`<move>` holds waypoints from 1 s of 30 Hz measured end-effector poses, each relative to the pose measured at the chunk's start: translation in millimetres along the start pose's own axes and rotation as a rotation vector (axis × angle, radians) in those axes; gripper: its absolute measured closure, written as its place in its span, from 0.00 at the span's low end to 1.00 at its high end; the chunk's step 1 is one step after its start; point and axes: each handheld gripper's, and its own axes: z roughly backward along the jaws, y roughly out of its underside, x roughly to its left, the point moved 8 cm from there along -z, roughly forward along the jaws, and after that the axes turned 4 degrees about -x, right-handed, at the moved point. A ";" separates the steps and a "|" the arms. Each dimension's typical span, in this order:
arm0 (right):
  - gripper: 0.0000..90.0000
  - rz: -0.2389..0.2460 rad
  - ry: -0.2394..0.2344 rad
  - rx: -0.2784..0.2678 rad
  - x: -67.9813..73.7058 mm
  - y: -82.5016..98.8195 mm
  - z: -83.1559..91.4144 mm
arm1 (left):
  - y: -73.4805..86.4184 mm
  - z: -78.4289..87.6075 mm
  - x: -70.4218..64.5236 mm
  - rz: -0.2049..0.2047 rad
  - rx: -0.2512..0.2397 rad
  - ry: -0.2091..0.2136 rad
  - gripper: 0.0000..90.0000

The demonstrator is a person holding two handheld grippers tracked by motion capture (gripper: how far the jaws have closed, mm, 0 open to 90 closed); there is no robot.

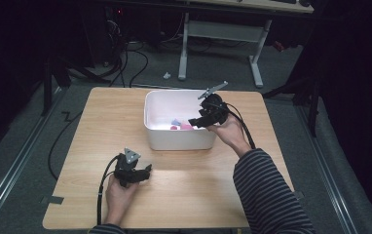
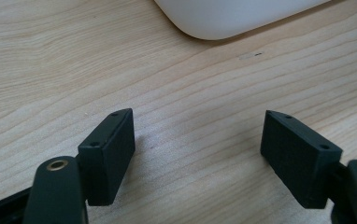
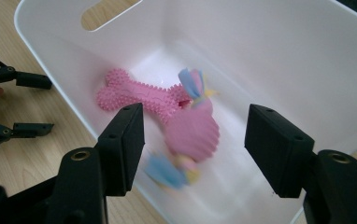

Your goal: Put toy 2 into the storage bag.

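A white bin (image 1: 155, 139) stands at the middle back of the wooden table (image 1: 101, 122). Inside the bin (image 3: 284, 46) lie a pink spiky bone toy (image 3: 134, 93) and a pink ridged candy-shaped toy (image 3: 190, 133) with blue and yellow ends, which looks blurred. My right gripper (image 1: 196, 122) hangs over the bin's right side and points down into it. Its jaws (image 3: 194, 112) stand apart above the candy toy with nothing pressed between them. My left gripper (image 1: 147, 170) rests low over the table's front left, open (image 2: 197, 114) above bare wood, a little way short of the bin (image 2: 223, 18).
A desk frame with white legs (image 1: 184, 48) stands on the floor behind the table, with cables (image 1: 135, 63) beside it. A cable (image 1: 101, 190) trails from the left gripper off the front edge. Bare wood lies left and right of the bin.
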 end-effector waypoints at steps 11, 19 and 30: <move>0.41 -0.045 0.021 -0.089 -9.0 10.7 27.0 | 0.0 0.0 -0.1 0.000 0.000 0.000 0.30; 0.41 -0.076 0.061 -0.141 -19.0 25.7 53.9 | 0.0 -0.1 -0.1 0.000 0.000 0.000 0.30; 0.41 -0.135 0.111 -0.202 -30.1 52.7 85.0 | 0.0 0.0 0.0 -0.002 0.001 0.000 0.30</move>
